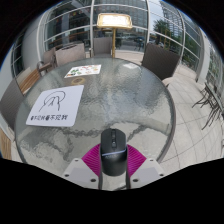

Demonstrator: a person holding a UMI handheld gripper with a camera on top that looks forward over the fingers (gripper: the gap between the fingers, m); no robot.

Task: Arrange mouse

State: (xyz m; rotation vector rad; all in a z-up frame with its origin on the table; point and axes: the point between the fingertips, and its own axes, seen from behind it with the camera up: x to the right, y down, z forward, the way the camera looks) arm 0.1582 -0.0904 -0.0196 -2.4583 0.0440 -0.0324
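Gripper view: a round glass table (pixel 120 95) filled most of the scene, top glossy and see-through, w/ reflections of window frames across it and a pale floor showing thru. Room behind had tall glazed walls w/ dark frames, greenery outside. A wooden-looking chair or stand (pixel 112 32) stood beyond the table's far side, and dark chairs (pixel 208 98) sat off to the right on a light tiled floor.

Table edges: the rim curved round on the right and far side, well apart from the gripper. Most of the glass betw. the mouse and the far rim lay bare. A white sheet w/ a line drawing and printed text (pixel 55 105) lay flat to the left, ahead of the fingers. A smaller printed paper (pixel 82 70) lay farther off, near the far-left rim. Both were well apart from the mouse.

Materials/shapes: the mouse (pixel 113 148) was black, smooth, rounded, oval in outline, lying flat w/ its long axis pointing away from the camera. It sat betw. the two fingers of the gripper (pixel 114 168), magenta pads (pixel 93 160) close at each side of its near half. Fingers looked grey and angular. Cannot tell whether the pads pressed on the mouse or stood just off it.
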